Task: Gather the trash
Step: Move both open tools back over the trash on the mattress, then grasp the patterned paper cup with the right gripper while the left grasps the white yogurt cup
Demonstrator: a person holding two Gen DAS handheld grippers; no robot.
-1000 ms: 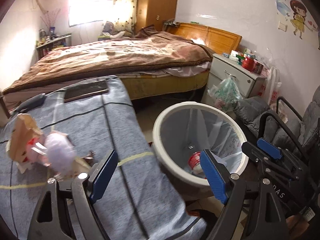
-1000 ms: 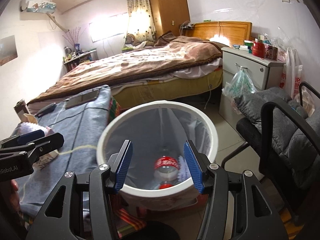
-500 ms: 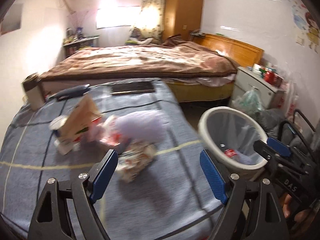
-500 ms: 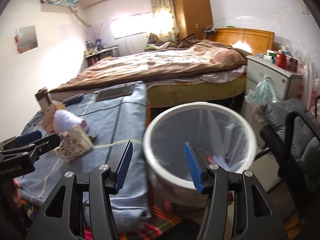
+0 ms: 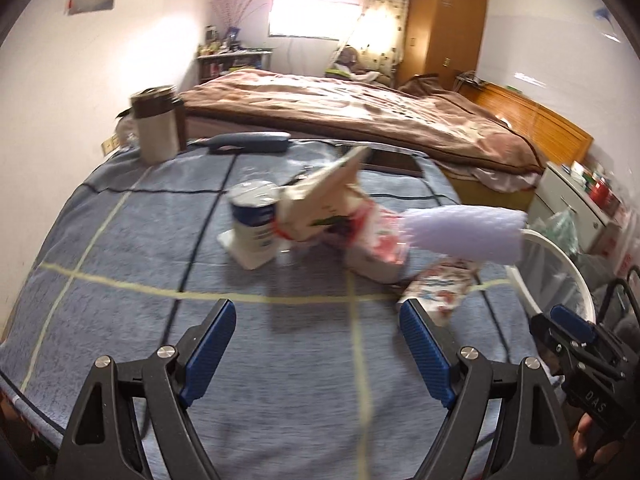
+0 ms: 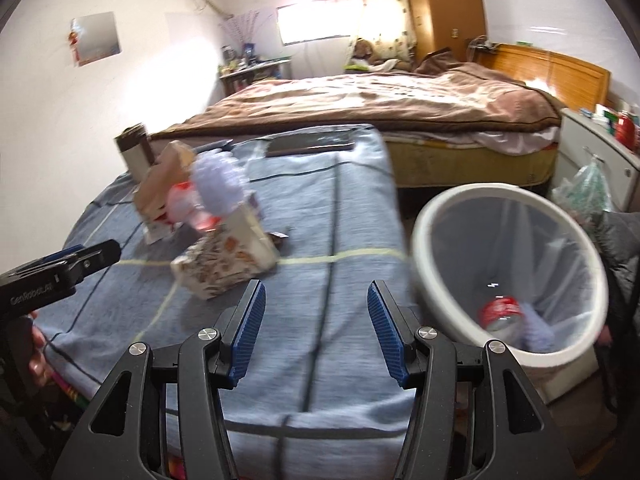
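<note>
Both grippers empty, jaws wide: left gripper [image 5: 316, 356] over the grey-blue checked cloth [image 5: 132, 240], right gripper [image 6: 316, 332] nearer the white round plastic bin [image 6: 436, 216] beside the table. Trash heaped mid-cloth: blue-and-white paper cup [image 5: 254, 216], torn tan paper bag [image 5: 324, 196], lilac foam sleeve [image 5: 464, 230], patterned carton [image 6: 224, 260]. Best to settle on one loose piece at the heap's edge, straddle it squarely, close firmly, lift clear before swinging to the bin; crushable, likely to slip.

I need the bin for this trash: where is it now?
In the right wrist view the white trash bin stands on the floor at the right, beside the blue-covered table, before the bed.
</note>
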